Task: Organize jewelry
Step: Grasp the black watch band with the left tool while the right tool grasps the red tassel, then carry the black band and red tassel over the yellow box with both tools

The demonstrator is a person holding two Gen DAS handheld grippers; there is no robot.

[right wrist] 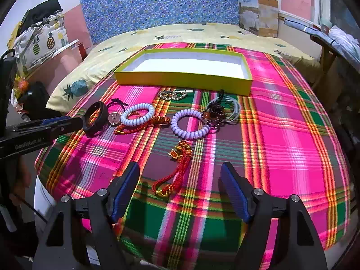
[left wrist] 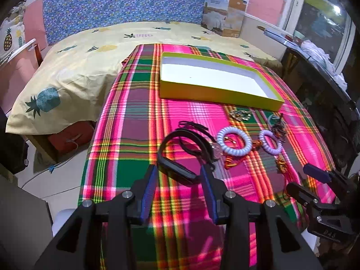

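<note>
Spanning a black rubbery wristband (left wrist: pixel 180 157), the blue ribbed pads of my left gripper (left wrist: pixel 180 175) stand apart on either side of its thick lower end; whether they touch it I cannot tell. This band curls in an oval loop, its long axis running away from me toward the shallow yellow-green cardboard box with a white interior (left wrist: pixel 216 90), which lies open-topped on the pink, green and yellow plaid woven cloth (left wrist: pixel 126 117). Beside the band rests a round metallic pendant (right wrist: pixel 113 118), then two lilac coiled plastic spiral bracelets (right wrist: pixel 137 114), both lying flat as rings. Farther right, a tangle of dark beaded chain and pale thin hair ties (right wrist: pixel 221 110) lies near the box's front wall, with a small silvery chain piece (right wrist: pixel 173 94) just before it. My right gripper (right wrist: pixel 180 177) hangs wide open over a red braided cord with gold knots (right wrist: pixel 175 168), whose length points roughly toward the box.
</note>
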